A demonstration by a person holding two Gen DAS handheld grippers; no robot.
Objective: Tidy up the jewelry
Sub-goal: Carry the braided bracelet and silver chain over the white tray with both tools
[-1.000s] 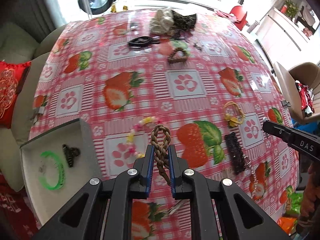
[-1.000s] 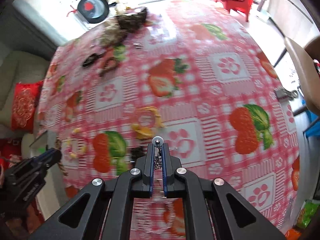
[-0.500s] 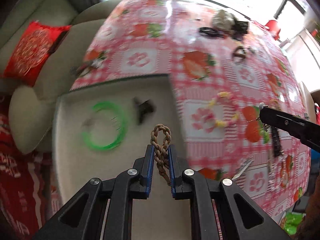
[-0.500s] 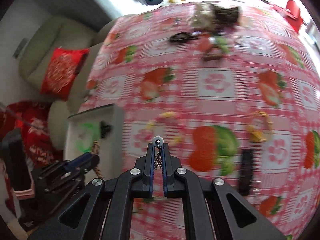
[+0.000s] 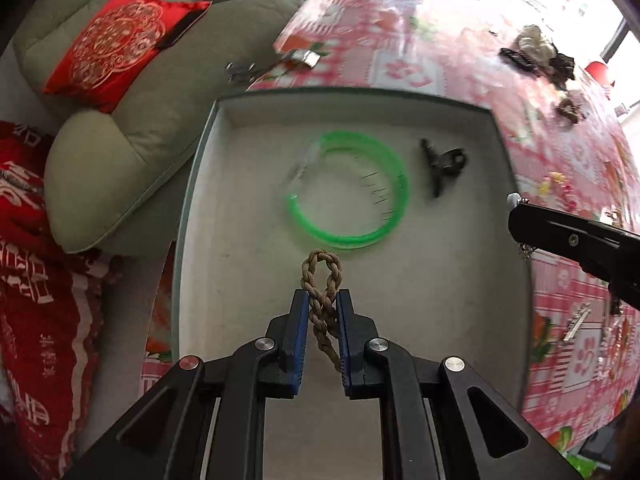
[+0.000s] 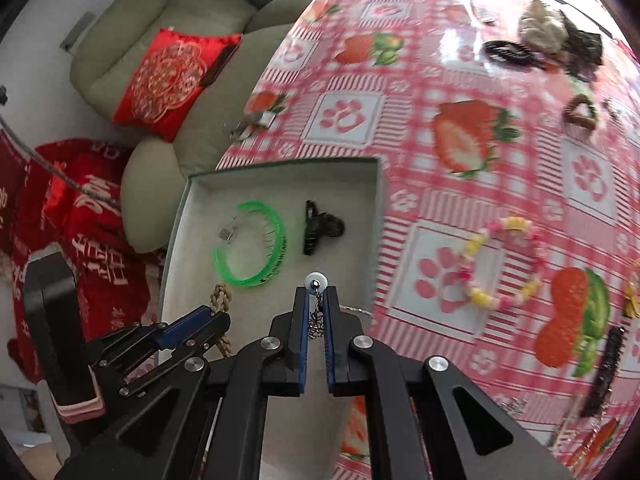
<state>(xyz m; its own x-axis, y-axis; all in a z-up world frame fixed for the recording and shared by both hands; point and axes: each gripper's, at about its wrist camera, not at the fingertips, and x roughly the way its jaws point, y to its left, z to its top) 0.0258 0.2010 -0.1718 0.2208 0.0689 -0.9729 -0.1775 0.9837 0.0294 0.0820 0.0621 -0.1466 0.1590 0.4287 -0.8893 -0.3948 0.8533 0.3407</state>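
Note:
My left gripper (image 5: 322, 300) is shut on a brown braided cord bracelet (image 5: 322, 276), hanging over the white open box (image 5: 224, 216). Inside the box lie a green bangle (image 5: 394, 164) and a black hair claw (image 5: 442, 164). My right gripper (image 6: 316, 294) is shut on a silver chain with a white bead (image 6: 316, 280), over the box's near right part (image 6: 372, 184). In the right wrist view the left gripper (image 6: 218, 316) shows at lower left with the cord bracelet (image 6: 221, 298). The right gripper (image 5: 516, 216) enters the left wrist view from the right.
The box stands at the edge of a table with a pink strawberry cloth (image 6: 472, 128). On the cloth lie a pastel bead bracelet (image 6: 500, 264), a black hair clip (image 6: 604, 372), a brown clip (image 6: 580, 114) and a far pile of hair accessories (image 6: 548, 36). A sofa with a red cushion (image 5: 116, 40) is beside it.
Both grippers have swung left from over the tablecloth to over the white box, rolling as they went, each still holding its piece. The box now fills the left wrist view.

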